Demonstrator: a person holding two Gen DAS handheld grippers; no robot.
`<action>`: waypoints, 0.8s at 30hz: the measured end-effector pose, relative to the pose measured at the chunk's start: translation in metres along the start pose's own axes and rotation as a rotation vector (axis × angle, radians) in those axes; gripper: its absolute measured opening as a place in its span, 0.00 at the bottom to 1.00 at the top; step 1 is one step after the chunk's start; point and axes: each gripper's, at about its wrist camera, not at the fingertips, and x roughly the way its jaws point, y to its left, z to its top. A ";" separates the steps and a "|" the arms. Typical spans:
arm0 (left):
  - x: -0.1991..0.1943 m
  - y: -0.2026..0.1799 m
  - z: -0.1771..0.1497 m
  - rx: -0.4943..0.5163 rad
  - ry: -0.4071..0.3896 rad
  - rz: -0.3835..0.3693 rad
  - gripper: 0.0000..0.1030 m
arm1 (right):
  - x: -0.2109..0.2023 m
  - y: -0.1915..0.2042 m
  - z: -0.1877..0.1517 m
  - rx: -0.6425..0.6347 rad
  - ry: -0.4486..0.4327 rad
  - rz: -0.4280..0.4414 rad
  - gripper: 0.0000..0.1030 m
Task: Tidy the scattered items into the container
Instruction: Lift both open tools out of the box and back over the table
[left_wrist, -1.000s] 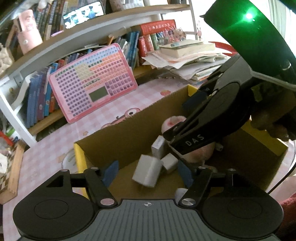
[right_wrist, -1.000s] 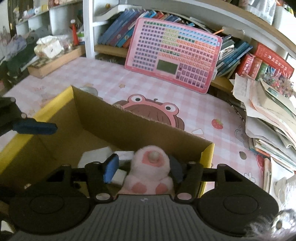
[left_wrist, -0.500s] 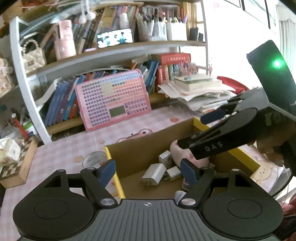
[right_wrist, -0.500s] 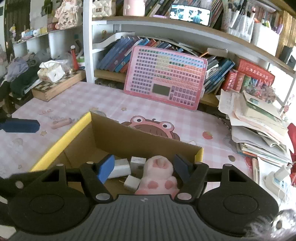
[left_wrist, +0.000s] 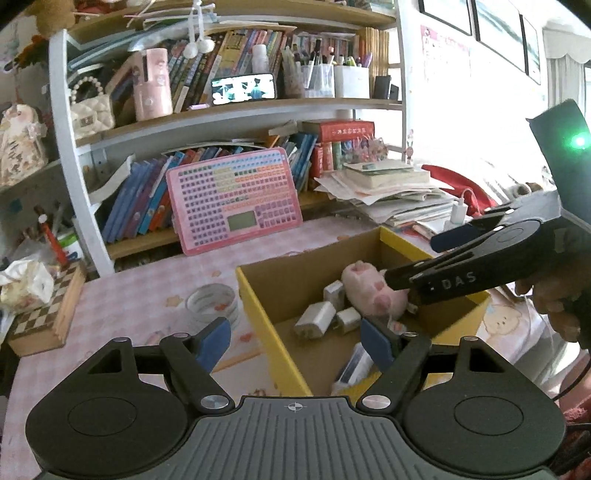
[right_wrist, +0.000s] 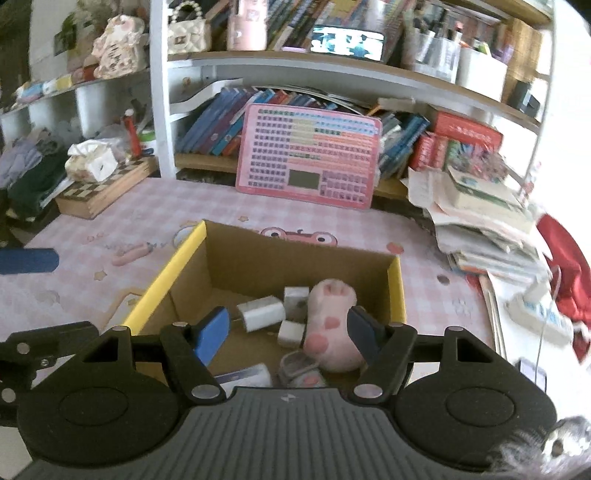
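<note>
Inside the cardboard box (right_wrist: 236, 254): three white chargers (right_wrist: 260, 313), one pink plush paw (right_wrist: 330, 325); both grippers' fingers wide, empty.

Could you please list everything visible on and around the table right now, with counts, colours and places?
cardboard box: one, brown with yellow rims, centre of the table
plush paw: one, pink, inside the box, right part
chargers: three, white, inside the box beside the paw
tape roll: one, pale, on the table left of the box
pen: one, pink, on the table left of the box
keyboard toy: one, pink, leaning on the shelf
chessboard box: one, wooden, far left of the table
paper stack: one, whitish, at right
left tool: one, black with blue pads, open, empty
right tool: one, same colours, open, empty
</note>
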 end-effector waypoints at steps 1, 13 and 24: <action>-0.005 0.003 -0.003 -0.004 -0.001 -0.001 0.77 | -0.005 0.004 -0.003 0.007 -0.003 -0.010 0.67; -0.047 0.031 -0.038 -0.022 0.010 -0.044 0.77 | -0.051 0.050 -0.039 0.058 -0.021 -0.138 0.67; -0.065 0.049 -0.072 -0.001 0.052 -0.071 0.78 | -0.068 0.089 -0.076 0.093 0.026 -0.206 0.67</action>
